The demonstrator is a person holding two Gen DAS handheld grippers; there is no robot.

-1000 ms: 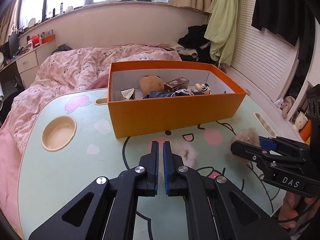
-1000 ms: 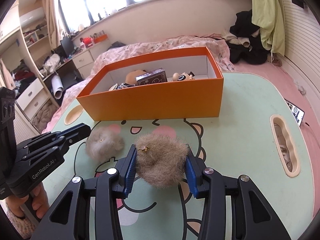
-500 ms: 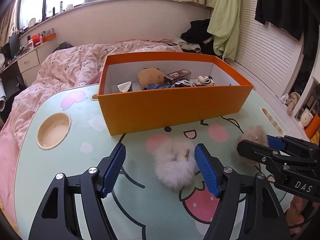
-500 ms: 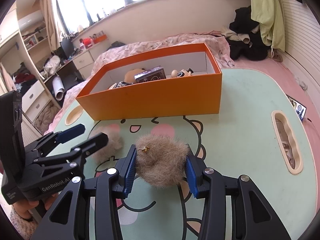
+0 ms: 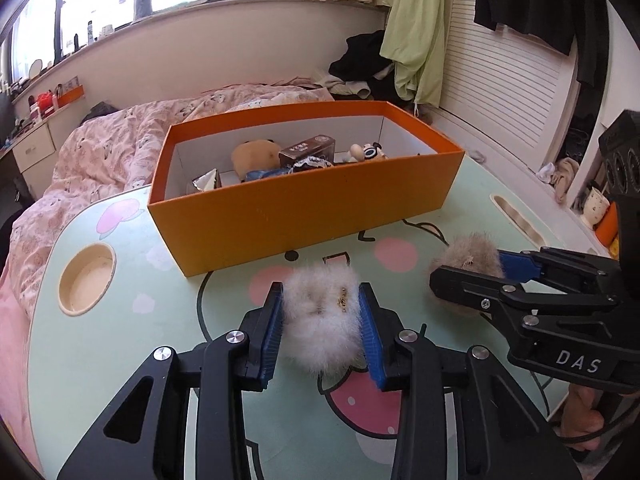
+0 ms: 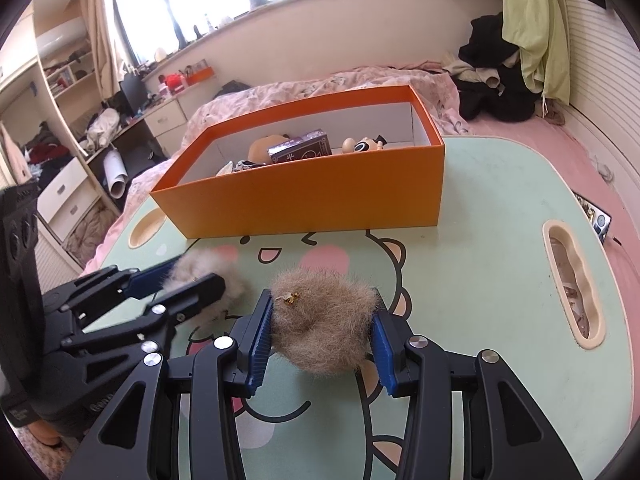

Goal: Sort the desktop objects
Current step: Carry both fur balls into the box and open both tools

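While the left gripper (image 5: 322, 328) closes its blue-padded fingers (image 5: 272, 334) around the pale white fluffy fur pompom (image 5: 320, 320) on the mint cartoon-printed counter (image 5: 120, 344), fur already touching both pads, the right gripper (image 6: 322, 338) clamps the tan-brown fluffy fur pompom (image 6: 324, 330). Both are light, soft and squashy; grip across the middle. A second ago the left fingers were shut and empty. The orange cardboard box (image 5: 304, 208) sits beyond.

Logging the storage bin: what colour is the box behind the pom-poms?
Orange outside, white inside: the orange box, clearest in the left wrist view.
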